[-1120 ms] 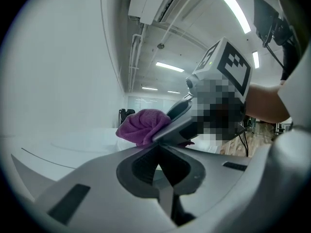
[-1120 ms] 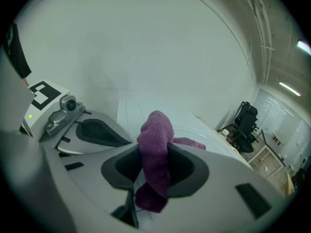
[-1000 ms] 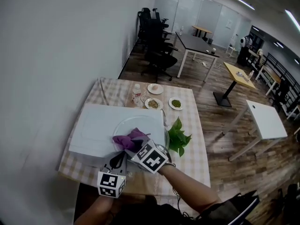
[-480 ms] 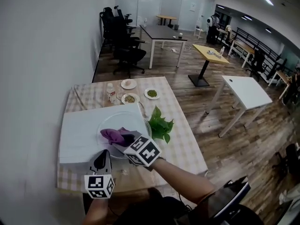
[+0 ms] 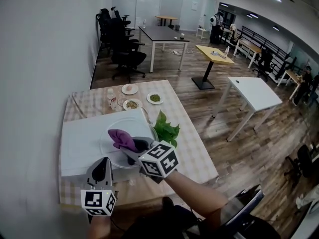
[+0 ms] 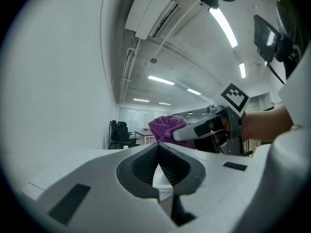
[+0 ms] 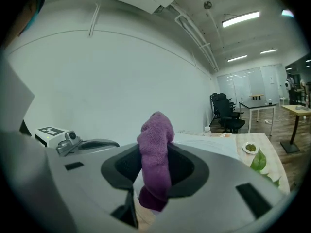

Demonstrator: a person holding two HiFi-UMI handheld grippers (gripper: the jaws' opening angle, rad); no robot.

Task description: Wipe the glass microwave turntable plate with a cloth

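Since a second ago the purple cloth (image 5: 121,138) has travelled from the near part of the glass plate (image 5: 135,124) toward its left middle, and the head view has swung so that more of the room shows at the right of the frame. The right gripper (image 5: 132,148), at lower centre of the frame, is clamped on the cloth. In its own view the cloth is a thick, nubbly terry roll that stands up above the dark ribbed pads and hangs in a fold below them. The left gripper (image 5: 103,162), at lower left, lies just by the plate's near rim. Its jaws are drawn together until the tips meet, with no object seen between them. The plate is a round, clear, shallow disc lying flat on a smooth white flat-topped box (image 5: 75,143), which stands on a table with a beige checked cloth (image 5: 199,158). Glossy pointed green leaves (image 5: 167,129) lie just right of the plate. Toward upper centre stand small round white dishes (image 5: 155,98), two of them holding green or brown bits, and a small bottle (image 5: 110,99).
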